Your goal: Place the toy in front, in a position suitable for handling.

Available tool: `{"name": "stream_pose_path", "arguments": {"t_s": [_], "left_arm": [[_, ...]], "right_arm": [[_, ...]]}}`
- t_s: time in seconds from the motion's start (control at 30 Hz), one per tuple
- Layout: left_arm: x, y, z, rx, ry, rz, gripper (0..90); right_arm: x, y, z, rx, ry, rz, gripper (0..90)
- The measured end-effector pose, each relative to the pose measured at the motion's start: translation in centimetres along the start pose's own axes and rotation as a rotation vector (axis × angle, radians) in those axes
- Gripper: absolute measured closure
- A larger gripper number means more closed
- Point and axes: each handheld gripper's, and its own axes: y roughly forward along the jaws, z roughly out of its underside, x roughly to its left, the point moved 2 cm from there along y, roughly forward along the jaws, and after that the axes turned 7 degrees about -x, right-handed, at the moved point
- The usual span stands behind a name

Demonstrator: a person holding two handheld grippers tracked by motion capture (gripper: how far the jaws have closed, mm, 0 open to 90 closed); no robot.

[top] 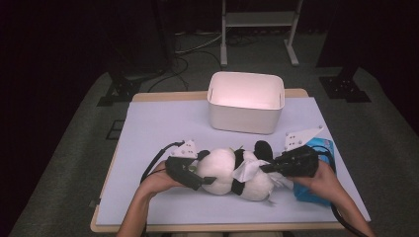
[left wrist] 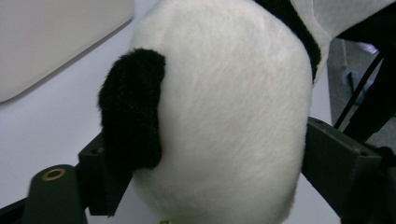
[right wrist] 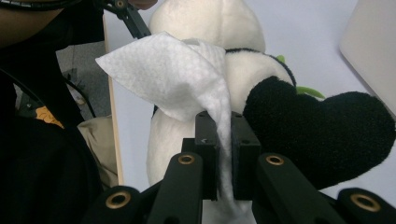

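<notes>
While the panda [top: 232,173] is lying on its side on the mat [top: 163,128] near the front edge, we are seeing the left gripper [top: 200,177] straddling its white head, 2 jaws wide, 1 at the black ear and 1 on the far side; whether the pads are pressing the fur we cannot tell. The right gripper [top: 264,168] is clenching a white wipe [right wrist: 177,79], which is draping against the panda's body. A blue pack [top: 318,170] is lying under the right hand [top: 321,180]. A white bin [top: 246,101] is standing behind, well apart.
</notes>
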Motion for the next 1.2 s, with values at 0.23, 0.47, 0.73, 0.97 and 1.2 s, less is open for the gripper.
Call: {"name": "stream_pose_path", "arguments": {"t_s": [0.23,0.47,0.73,0.97,1.2], "left_arm": [[0.3,0.1,0.1,-0.022,-0.062,0.02,9.7],[0.0,-0.1,-0.1,-0.017,-0.033,0.007,25.3],[-0.8,-0.1,-1.0,-0.021,0.009,-0.013,26.0],[-1.2,0.0,-1.3,-0.023,0.03,-0.014,25.9],[-0.7,-0.3,-0.6,-0.023,0.033,0.002,26.6]], "right_arm": [[0.1,-0.4,0.6,0.006,0.004,-0.014,83.6],[0.3,-0.2,-0.2,-0.003,-0.012,-0.01,83.6],[0.8,1.3,-2.2,0.002,-0.049,-0.017,83.6],[1.1,2.8,-3.0,0.01,-0.07,-0.038,83.6],[0.5,1.6,-2.7,-0.001,-0.052,-0.01,83.6]]}}
